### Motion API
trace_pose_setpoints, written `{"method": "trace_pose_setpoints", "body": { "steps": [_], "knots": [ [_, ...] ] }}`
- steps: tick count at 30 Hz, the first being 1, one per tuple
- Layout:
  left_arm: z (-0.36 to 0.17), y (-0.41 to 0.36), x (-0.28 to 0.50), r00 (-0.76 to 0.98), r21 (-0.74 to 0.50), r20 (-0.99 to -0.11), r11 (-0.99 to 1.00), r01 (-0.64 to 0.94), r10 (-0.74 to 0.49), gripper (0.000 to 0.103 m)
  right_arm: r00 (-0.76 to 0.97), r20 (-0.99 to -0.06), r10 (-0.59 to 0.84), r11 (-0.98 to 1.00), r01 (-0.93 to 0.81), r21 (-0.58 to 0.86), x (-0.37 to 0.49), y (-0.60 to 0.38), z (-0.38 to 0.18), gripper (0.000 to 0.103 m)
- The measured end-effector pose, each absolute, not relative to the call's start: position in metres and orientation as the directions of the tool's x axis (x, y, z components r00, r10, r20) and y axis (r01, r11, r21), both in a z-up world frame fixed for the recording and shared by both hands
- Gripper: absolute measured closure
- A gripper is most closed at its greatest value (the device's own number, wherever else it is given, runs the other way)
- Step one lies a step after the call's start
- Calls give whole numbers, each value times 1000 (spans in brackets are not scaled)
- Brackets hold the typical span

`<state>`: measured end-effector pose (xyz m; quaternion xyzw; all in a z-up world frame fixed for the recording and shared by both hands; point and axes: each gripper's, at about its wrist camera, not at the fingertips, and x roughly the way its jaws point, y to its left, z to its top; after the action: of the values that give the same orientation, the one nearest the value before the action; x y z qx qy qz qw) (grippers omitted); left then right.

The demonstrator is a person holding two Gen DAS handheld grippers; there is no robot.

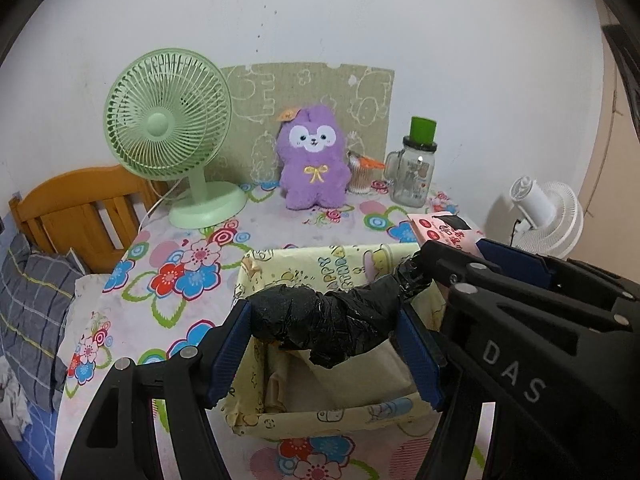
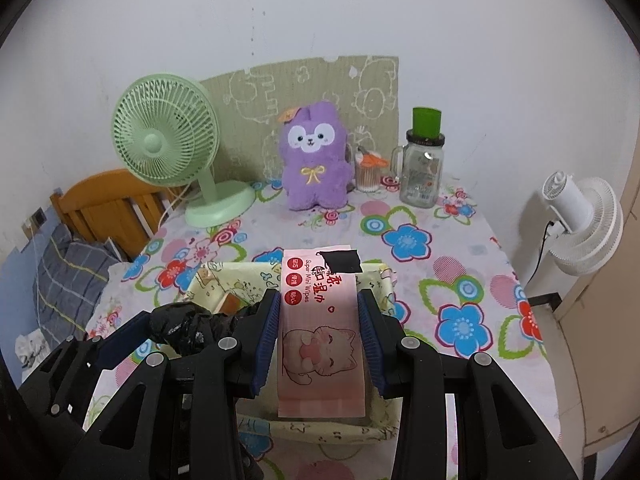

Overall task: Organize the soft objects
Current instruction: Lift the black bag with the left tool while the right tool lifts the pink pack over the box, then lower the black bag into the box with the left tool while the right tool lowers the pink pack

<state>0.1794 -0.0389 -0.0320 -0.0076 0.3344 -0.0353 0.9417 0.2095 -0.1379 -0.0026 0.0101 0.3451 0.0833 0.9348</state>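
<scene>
both loads are held over the yellow cartoon-print fabric bin [image 1: 256, 280], likely for dropping in. crumpled black plastic bag roll [image 1: 324, 316] is pinched across the left gripper [image 1: 326, 344]; pink flat wipes pack [image 2: 320, 320] is clamped in the right gripper [image 2: 320, 340], jaws closed to pack width.

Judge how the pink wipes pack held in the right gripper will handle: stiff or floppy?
Probably semi-floppy: the wipes pack lies flat between the right gripper pads without drooping. Its glossy film may be slippery. Likely light, unlikely to break.
</scene>
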Motion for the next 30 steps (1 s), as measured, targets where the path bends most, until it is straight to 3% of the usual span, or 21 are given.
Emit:
{"method": "trace_pose_setpoints", "body": {
  "steps": [21,24,28,30],
  "knots": [
    [-69,-26,205,713,-51,-697,998,48,-70,30,655,-727,205,978,-172,121,249,-128,-51,59],
    [-69,-27,205,714,-48,-697,998,47,-67,30,649,-732,206,977,-174,120,249,-129,-53,53],
    [-69,-27,205,714,-49,-697,998,48,-68,30,662,-724,195,979,-180,99,245,-131,-50,34],
    [-68,-27,205,717,-52,-693,998,47,-70,30,671,-716,191,979,-181,91,243,-133,-47,33]
  ]
}}
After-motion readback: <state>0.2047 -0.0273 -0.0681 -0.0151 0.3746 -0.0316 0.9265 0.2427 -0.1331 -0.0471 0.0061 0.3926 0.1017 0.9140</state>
